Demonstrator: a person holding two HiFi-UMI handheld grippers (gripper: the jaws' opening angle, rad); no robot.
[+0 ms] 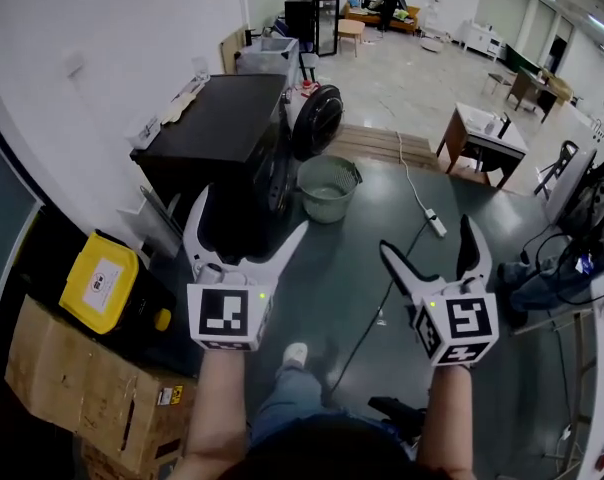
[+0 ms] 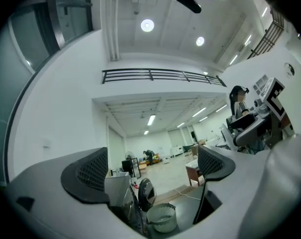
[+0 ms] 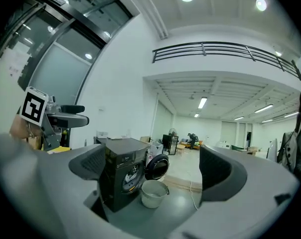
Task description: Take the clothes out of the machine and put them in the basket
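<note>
- Machine [image 1: 232, 143] stands left of centre in the head view, its door [image 1: 317, 120] swung open. Pale clothes [image 3: 126, 177] show in the drum in the right gripper view.
- Left hand-held gripper [image 1: 252, 213]: released, jaws wide, nothing between them.
- Basket [image 1: 328, 188] sits on the floor just beside the door.
- Right hand-held gripper [image 1: 427, 236]: likewise released and empty.
- Step, by my judgement: approach, with nothing lifted out yet. The next move calls for closing in and reaching into the drum.

Your machine [image 1: 232, 128] looks dark satin metal, the basket [image 1: 327, 190] pale plastic (matt), the floor [image 1: 367, 233] smooth, faintly glossy.
</note>
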